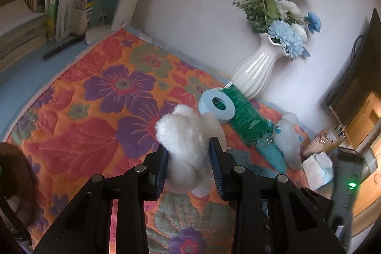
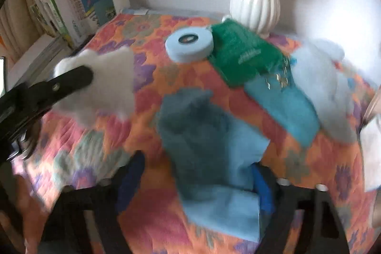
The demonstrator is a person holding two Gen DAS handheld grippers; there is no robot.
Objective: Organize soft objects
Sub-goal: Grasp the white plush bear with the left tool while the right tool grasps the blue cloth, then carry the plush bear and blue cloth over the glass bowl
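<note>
Overhead, my left tool (image 1: 189, 158) pinched the white plush toy (image 1: 185, 135) above the floral cloth (image 1: 83, 111). My right tool (image 2: 197, 180) stood wide around the blue cloth (image 2: 214, 158), pads not pressing, beside the teal pouch (image 2: 285, 106).

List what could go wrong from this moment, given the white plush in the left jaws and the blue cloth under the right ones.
1. The left gripper pinches the white plush toy by one end only; it could slip out while being carried.
2. The blue cloth lies bunched between the right gripper's open jaws and may unfold or snag.
3. The white vase stands close behind the green packet; a sweep there might tip it.
</note>
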